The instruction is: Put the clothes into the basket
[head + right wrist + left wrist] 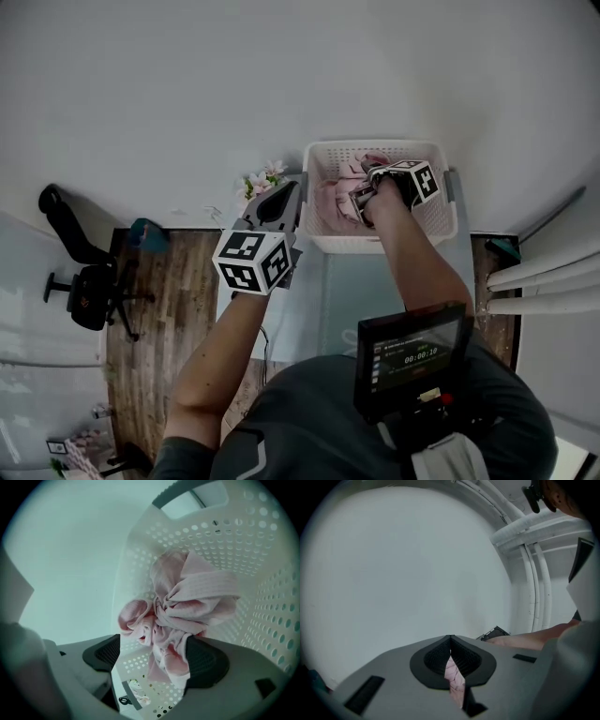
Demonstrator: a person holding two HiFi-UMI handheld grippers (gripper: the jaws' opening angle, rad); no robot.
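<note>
Right tool (362, 200) (157, 657) is down inside the white perforated basket (442, 223) (265, 573), released, its jaws set wide apart. A bunched wad of pink clothes (330, 202) (187, 604) sits between the jaws. It lies against the right-hand pad, and there is a gap on the left-hand side where the basket wall shows through. The clothes are in the basket, toward its left half in the head view, near the basket wall in the right gripper view. More fabric with a small print shows low down through the gap, too small to make out.

Left tool (277, 201) (451, 640) is outside the basket, just beside its left rim, with the marker cube toward the person. It is clenched, pads meeting at the tips. A pinkish wrinkled patch shows in the slit behind the tips; can't tell what it is. This tool faces a plain pale wall (403, 564), with white pipes (534, 573) at the right.

Pink and white flowers (263, 178) stand just left of the basket, beyond the left tool. A black office chair (86, 281) stands well apart at the left, on wooden floor (164, 281).
</note>
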